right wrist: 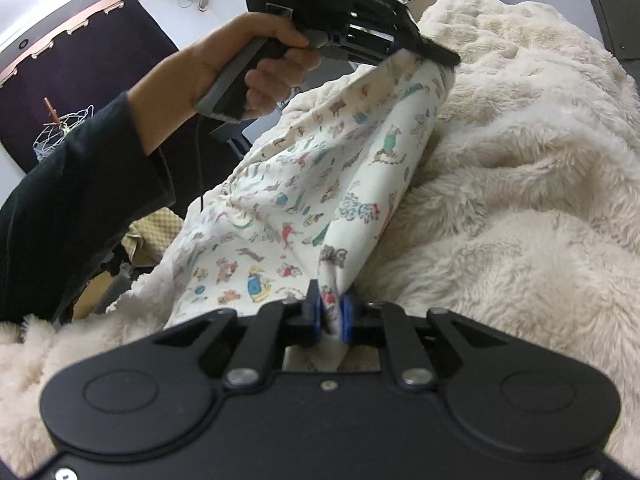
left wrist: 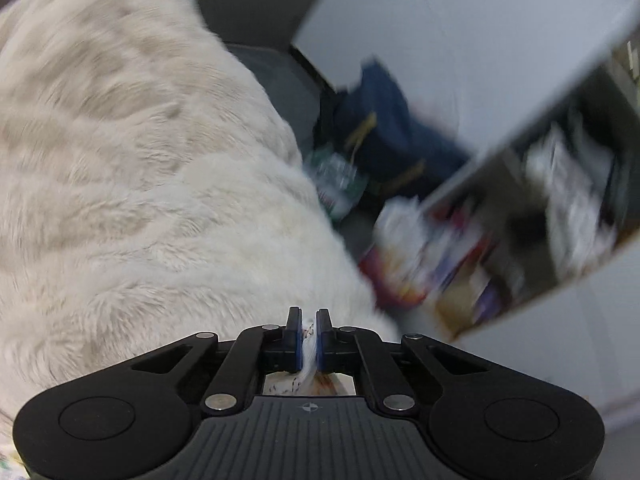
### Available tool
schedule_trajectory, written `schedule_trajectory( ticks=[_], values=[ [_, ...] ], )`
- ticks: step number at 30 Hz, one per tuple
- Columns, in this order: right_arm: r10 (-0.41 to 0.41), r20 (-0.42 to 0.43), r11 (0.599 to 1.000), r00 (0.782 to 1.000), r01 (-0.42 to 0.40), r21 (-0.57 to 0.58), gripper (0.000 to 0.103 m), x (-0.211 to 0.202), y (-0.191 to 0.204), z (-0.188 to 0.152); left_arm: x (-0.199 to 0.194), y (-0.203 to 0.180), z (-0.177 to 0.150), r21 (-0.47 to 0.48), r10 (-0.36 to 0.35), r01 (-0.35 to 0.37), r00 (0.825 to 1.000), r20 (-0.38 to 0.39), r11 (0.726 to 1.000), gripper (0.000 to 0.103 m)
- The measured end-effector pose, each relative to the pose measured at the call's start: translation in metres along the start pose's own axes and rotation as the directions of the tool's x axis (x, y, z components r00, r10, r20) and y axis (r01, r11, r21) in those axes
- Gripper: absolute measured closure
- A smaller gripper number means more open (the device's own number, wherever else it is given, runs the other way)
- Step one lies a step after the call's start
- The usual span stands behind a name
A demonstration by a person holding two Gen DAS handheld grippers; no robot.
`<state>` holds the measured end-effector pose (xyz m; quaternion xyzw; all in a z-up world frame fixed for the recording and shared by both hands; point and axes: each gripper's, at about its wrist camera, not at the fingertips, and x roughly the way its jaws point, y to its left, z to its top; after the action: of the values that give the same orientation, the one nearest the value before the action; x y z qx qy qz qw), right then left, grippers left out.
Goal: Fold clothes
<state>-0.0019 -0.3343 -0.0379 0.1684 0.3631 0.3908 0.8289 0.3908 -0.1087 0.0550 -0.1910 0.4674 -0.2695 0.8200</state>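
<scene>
Two grippers, the left gripper (left wrist: pixel 308 334) and right gripper (right wrist: pixel 331 310), each pinch an edge of a fleece-backed printed blanket (right wrist: pixel 304 184) held up between them, and the bulky fleece could slip from such narrow bites.

The blanket (right wrist: pixel 520 184) is cream cloth, long-piled and fluffy outside, with a smooth woven lining (right wrist: pixel 304 200) printed with small animals. Both grippers are matt black plastic; the right gripper (right wrist: pixel 331 312) has silvery metal pivot pins and blue pads (right wrist: pixel 347 316).
</scene>
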Motion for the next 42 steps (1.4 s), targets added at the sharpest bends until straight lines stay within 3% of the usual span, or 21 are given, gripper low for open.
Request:
schedule_trajectory(
  ticks=[2,4,6,8,9,10,12,15,20,22,26,28,30,32,34,38,40,42],
  values=[
    [0.011,-0.003,1.0,1.0,-0.011,-0.001,0.095,0.0,-0.001,0.0,-0.012,0.02,0.006,-0.124,-0.03,0.041,0.996,0.089,0.991,0.103],
    [0.026,-0.022,1.0,0.999,-0.026,-0.003,0.095,0.0,-0.002,-0.002,-0.023,0.039,0.012,-0.242,-0.047,0.091,0.982,0.181,0.966,0.103],
    [0.02,-0.022,1.0,1.0,-0.02,0.004,0.094,-0.001,-0.002,-0.002,-0.028,0.034,0.014,-0.195,-0.008,0.041,0.986,0.169,0.98,0.103],
    [0.02,-0.025,1.0,0.999,-0.019,0.009,0.092,-0.001,-0.004,0.001,-0.033,0.015,0.013,-0.065,0.027,-0.02,0.993,0.119,0.998,0.098],
    [0.016,-0.024,1.0,1.0,-0.015,0.011,0.088,-0.004,-0.004,0.002,-0.038,0.009,0.009,-0.023,0.026,-0.023,0.993,0.114,0.999,0.081],
    [0.013,-0.02,1.0,1.0,-0.013,0.013,0.086,-0.009,-0.004,0.003,-0.044,0.003,0.004,0.014,0.021,-0.022,0.993,0.113,1.0,0.056],
    [0.015,-0.008,1.0,1.0,-0.014,0.024,0.08,-0.017,-0.006,0.005,-0.056,-0.008,-0.006,0.089,0.01,-0.02,0.994,0.111,0.996,0.032],
    [0.017,0.063,0.995,0.998,-0.024,0.102,0.063,-0.03,-0.019,0.012,-0.08,-0.023,-0.028,0.192,-0.005,-0.015,0.995,0.103,0.981,0.03],
    [0.08,0.081,0.98,0.993,-0.094,0.178,0.061,-0.034,-0.028,0.015,-0.121,-0.054,-0.098,0.335,-0.044,0.001,0.992,0.121,0.942,0.028],
    [0.106,0.03,0.979,0.994,-0.11,0.172,0.061,-0.029,-0.026,0.013,-0.126,-0.063,-0.131,0.397,-0.034,-0.03,0.987,0.154,0.917,0.027],
    [0.056,-0.1,0.993,0.993,-0.045,0.109,0.061,-0.019,-0.011,0.005,-0.134,-0.081,-0.199,0.512,-0.017,-0.104,0.974,0.227,0.853,0.019],
    [0.04,-0.112,0.994,0.993,-0.028,0.108,0.068,-0.019,-0.006,0.001,-0.139,-0.09,-0.233,0.563,-0.013,-0.143,0.964,0.264,0.814,0.019],
    [0.057,-0.129,0.995,0.99,-0.046,0.087,0.082,-0.02,-0.002,-0.003,-0.13,-0.08,-0.242,0.532,0.011,-0.162,0.961,0.276,0.831,0.019],
    [0.076,-0.146,0.996,0.986,-0.067,0.065,0.082,-0.022,0.002,-0.008,-0.108,-0.058,-0.243,0.441,0.046,-0.167,0.961,0.271,0.882,0.019],
    [0.093,-0.163,0.995,0.982,-0.087,0.044,0.08,-0.023,0.005,-0.012,-0.093,-0.043,-0.244,0.372,0.101,-0.202,0.956,0.275,0.906,0.019],
    [0.099,-0.199,0.994,0.975,-0.104,-0.017,0.077,-0.031,0.016,-0.017,-0.079,-0.032,-0.251,0.335,0.157,-0.251,0.946,0.285,0.908,0.019],
    [0.091,-0.186,0.994,0.978,-0.1,-0.042,0.071,-0.041,0.02,-0.015,-0.08,-0.036,-0.257,0.36,0.18,-0.293,0.932,0.314,0.886,0.019],
    [0.083,-0.171,0.993,0.982,-0.096,-0.067,0.07,-0.053,0.023,-0.013,-0.081,-0.036,-0.258,0.362,0.186,-0.309,0.924,0.335,0.88,0.019]
  ],
)
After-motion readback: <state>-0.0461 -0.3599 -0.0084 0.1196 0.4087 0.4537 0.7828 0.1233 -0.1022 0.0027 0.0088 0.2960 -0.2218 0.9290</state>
